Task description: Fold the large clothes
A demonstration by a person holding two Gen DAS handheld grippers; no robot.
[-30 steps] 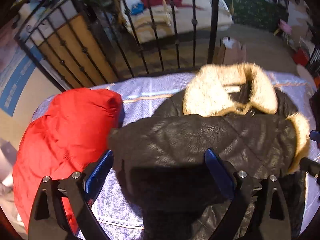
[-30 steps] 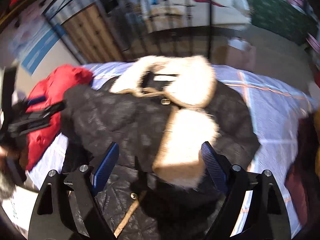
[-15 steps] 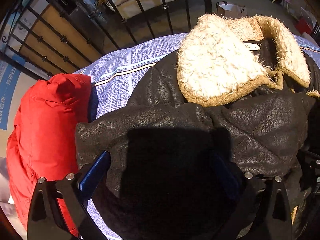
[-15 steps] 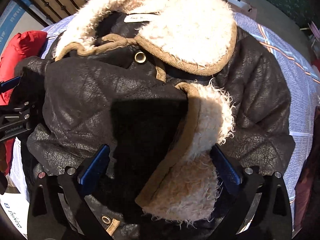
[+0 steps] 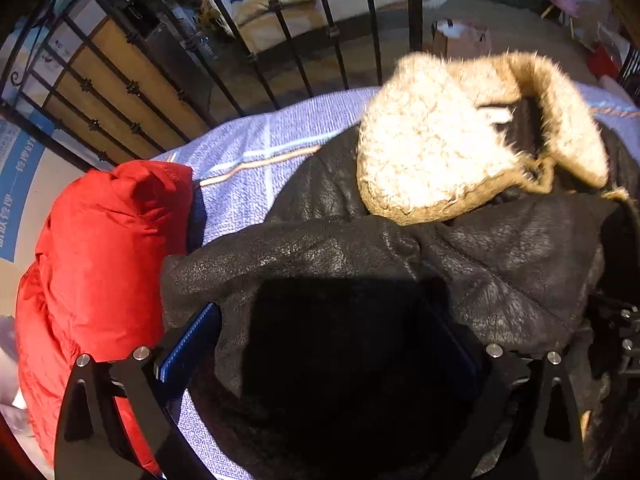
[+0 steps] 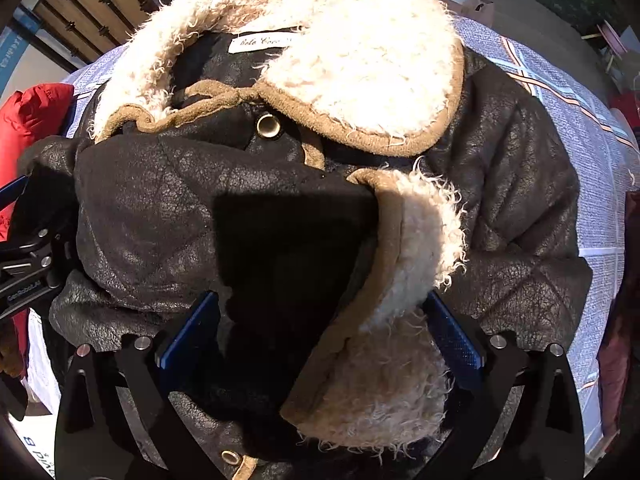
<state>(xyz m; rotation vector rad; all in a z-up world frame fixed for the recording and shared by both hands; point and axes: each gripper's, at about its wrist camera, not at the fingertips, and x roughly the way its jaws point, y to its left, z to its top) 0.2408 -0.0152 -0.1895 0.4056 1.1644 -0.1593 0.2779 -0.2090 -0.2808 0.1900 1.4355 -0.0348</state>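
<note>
A black leather jacket (image 5: 400,264) with a cream fleece collar (image 5: 432,152) lies bunched on the blue checked bedsheet (image 5: 256,168). My left gripper (image 5: 324,344) hangs low over the jacket's folded left edge. It is open, its blue pads (image 5: 188,344) set wide either side of the leather without pressing it. My right gripper (image 6: 320,334) points straight down over the jacket (image 6: 160,208) front. It is open too, with the fleece-lined lapel (image 6: 416,240) lying between its wide pads (image 6: 452,336). The left gripper (image 6: 24,240) shows at that view's left edge.
A red puffer jacket (image 5: 100,272) lies on the sheet just left of the black one. Black iron bed rails (image 5: 280,32) stand behind the bed, with a wooden panel, bedding and a small box on the floor beyond. A dark red garment (image 6: 616,360) lies at the right.
Both grippers have come down close onto the black jacket, which now fills both views. The right one tipped over to point down at it. Both pairs of jaws widened a little.
</note>
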